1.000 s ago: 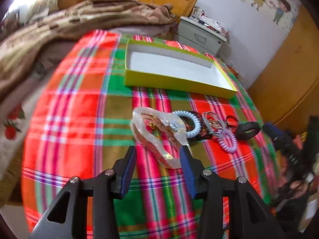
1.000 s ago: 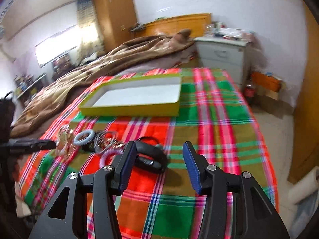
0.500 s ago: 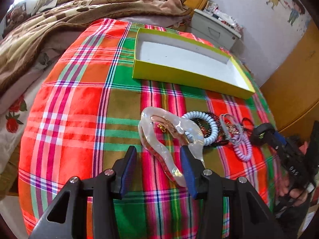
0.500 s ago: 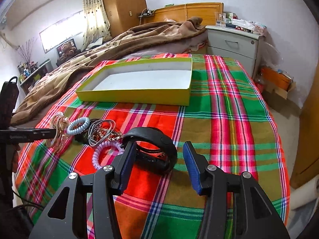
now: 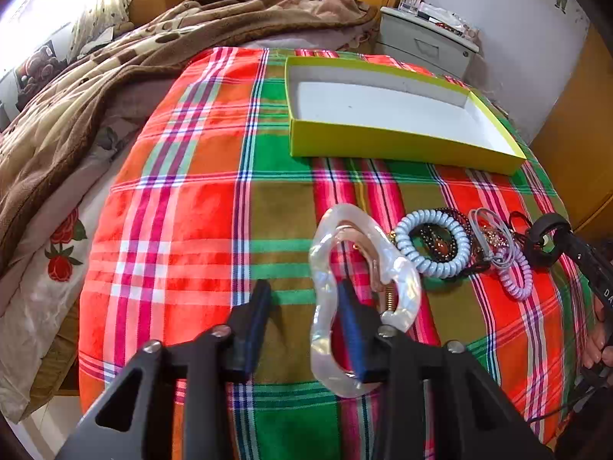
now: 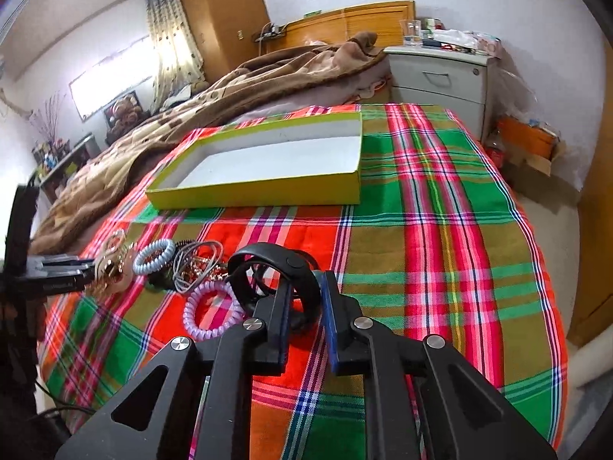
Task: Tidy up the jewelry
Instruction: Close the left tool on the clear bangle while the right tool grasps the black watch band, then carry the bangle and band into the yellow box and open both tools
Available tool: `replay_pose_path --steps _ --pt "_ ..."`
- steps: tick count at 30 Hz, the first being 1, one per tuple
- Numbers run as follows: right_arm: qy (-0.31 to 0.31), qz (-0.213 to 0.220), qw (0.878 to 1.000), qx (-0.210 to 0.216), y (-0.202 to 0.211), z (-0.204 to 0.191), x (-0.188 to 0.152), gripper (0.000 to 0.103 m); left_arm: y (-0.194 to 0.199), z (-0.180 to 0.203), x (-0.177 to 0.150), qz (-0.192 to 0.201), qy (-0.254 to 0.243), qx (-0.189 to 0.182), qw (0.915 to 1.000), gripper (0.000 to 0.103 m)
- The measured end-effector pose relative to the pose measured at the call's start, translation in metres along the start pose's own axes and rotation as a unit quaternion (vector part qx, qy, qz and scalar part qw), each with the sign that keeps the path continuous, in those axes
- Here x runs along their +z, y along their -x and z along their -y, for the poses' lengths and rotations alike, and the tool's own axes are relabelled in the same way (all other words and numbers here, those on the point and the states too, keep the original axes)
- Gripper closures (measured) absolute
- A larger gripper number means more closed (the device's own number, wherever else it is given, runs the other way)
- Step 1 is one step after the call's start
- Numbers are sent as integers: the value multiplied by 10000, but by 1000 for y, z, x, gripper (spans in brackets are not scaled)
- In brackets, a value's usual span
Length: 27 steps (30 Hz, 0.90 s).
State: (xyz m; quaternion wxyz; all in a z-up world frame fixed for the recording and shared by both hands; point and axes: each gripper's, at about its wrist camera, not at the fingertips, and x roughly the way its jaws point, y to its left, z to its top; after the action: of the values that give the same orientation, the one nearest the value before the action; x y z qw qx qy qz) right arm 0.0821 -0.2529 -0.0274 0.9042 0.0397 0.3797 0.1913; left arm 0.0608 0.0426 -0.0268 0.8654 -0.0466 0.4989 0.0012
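Note:
A pearly white hair claw point(image 5: 398, 287) lies on the plaid cloth, one loop around the right finger of my open left gripper point(image 5: 302, 299). Beside it lie a light blue coil tie point(image 5: 433, 243), dark beaded bracelets point(image 5: 440, 245), grey ties and a lilac coil tie point(image 5: 517, 272). In the right wrist view, my right gripper point(image 6: 304, 289) has narrowed around the near side of a black band point(image 6: 276, 260); its left finger is inside the loop. The lilac coil point(image 6: 208, 312) lies just left. An empty yellow-green box point(image 6: 264, 161) stands behind the pile, also in the left wrist view point(image 5: 398, 142).
The plaid cloth point(image 6: 421, 230) covers the bed end. A brown blanket point(image 5: 115, 76) is heaped at the far left. A grey nightstand point(image 6: 440, 76) stands behind the bed, with a wooden wardrobe at the right.
My left gripper slid left and forward, so the hair claw now hangs over its right finger. My right gripper moved onto the black band and narrowed around its rim.

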Motion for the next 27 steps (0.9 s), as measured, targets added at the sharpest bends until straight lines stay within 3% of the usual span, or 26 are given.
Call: replay_pose_path --steps 5,16,27 --pt "-266 163 9995 90 7 3 1 96 0 -1 3 24 11 -117 9999 90" --pt "-236 537 9983 67 19 -4 34 96 17 1 16 327 -110 -293 9990 91" --pt "-103 548 9984 -45 -11 -10 100 96 24 -3 83 761 -89 -356 9964 91"
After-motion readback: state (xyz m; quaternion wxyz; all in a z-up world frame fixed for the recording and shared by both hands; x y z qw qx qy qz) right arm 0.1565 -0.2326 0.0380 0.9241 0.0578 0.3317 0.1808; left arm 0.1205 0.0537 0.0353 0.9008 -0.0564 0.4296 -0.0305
